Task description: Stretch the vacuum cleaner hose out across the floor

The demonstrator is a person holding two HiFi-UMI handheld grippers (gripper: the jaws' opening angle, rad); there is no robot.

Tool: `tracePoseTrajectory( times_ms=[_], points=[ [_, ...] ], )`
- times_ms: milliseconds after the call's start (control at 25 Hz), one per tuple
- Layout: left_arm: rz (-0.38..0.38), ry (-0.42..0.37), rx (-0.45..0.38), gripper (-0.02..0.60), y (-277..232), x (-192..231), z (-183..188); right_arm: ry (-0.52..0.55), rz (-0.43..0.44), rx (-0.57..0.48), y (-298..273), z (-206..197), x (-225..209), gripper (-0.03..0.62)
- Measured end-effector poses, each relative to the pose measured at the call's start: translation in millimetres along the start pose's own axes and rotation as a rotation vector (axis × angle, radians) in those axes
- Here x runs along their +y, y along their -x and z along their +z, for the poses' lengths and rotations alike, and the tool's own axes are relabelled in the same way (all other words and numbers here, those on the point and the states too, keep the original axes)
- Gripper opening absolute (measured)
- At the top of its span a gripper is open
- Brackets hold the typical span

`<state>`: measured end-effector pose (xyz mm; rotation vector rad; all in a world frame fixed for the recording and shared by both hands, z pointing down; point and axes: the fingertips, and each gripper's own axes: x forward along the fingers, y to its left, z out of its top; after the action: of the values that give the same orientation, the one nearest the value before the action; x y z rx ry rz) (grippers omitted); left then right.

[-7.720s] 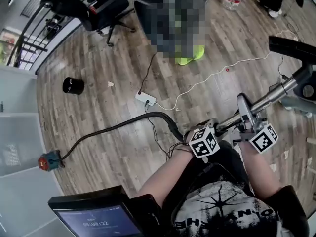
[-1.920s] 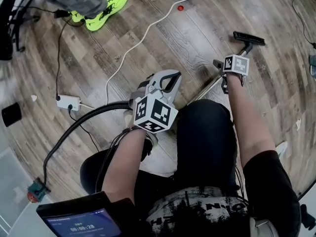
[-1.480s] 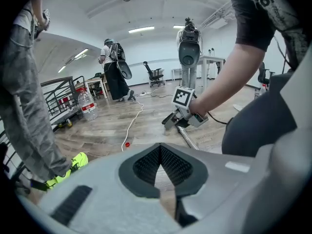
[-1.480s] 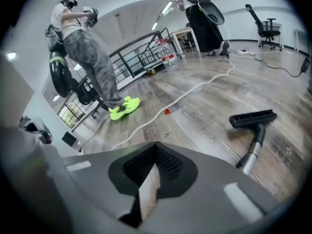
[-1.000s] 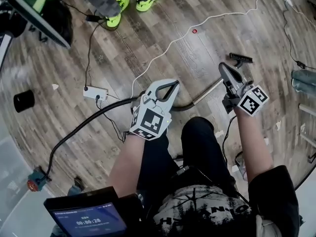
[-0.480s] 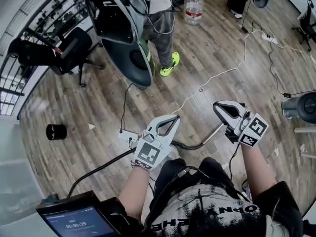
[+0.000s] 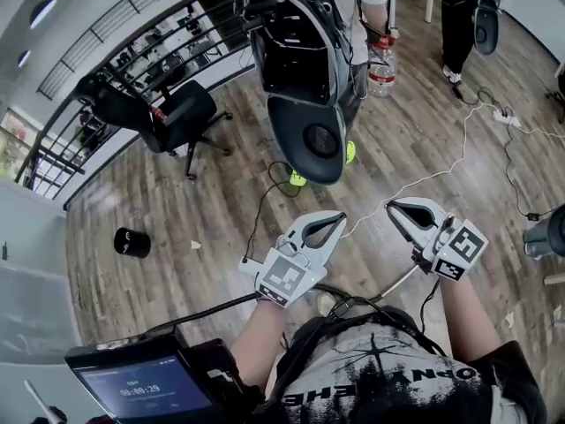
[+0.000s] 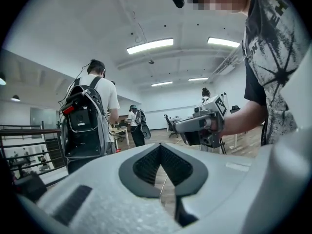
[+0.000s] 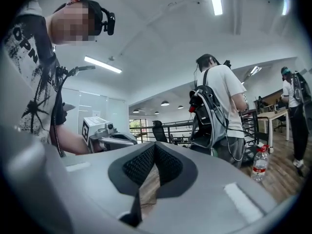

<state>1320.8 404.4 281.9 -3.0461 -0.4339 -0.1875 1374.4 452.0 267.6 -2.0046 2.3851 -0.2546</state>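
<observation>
The black vacuum hose lies on the wood floor, running left from beneath me. Its metal wand shows just below my right hand. My left gripper is held up in front of my chest, jaws shut with nothing between them. My right gripper hovers beside it, likewise shut and empty. In the left gripper view the left gripper has its pads meeting, and the right gripper shows beyond. In the right gripper view the right gripper is closed, with the left gripper off to the side.
A person with a large backpack stands a few steps ahead. An office chair and railing are at the back left, a black cylinder on the floor at left. A water bottle, a white cable and the vacuum body lie to the right.
Both grippers have risen from floor level to chest height, still shut and empty. The head view has tilted up, bringing the standing person and the room into sight.
</observation>
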Motion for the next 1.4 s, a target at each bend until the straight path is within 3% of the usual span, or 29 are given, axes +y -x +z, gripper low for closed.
tracePoseTrajectory(
  times_ms=[320, 520, 840, 1080, 1400],
  points=[
    [0.135, 0.009, -0.017, 0.002, 23, -35, 8, 0.059, 0.117, 0.042, 21, 1, 29, 0.006],
    [0.18, 0.012, -0.014, 0.002, 23, -68, 0, 0.065, 0.18, 0.057, 37, -15, 46, 0.006],
    [0.189, 0.023, -0.029, 0.002, 35, -84, -12, 0.064, 0.172, 0.072, 42, -30, 63, 0.006],
    [0.191, 0.017, -0.021, 0.002, 7, -80, 26, 0.057, 0.178, 0.072, 55, -4, 40, 0.005],
    [0.209, 0.003, -0.035, 0.002, 15, -77, 28, 0.089, 0.187, 0.077, 53, -5, 48, 0.005]
  ],
)
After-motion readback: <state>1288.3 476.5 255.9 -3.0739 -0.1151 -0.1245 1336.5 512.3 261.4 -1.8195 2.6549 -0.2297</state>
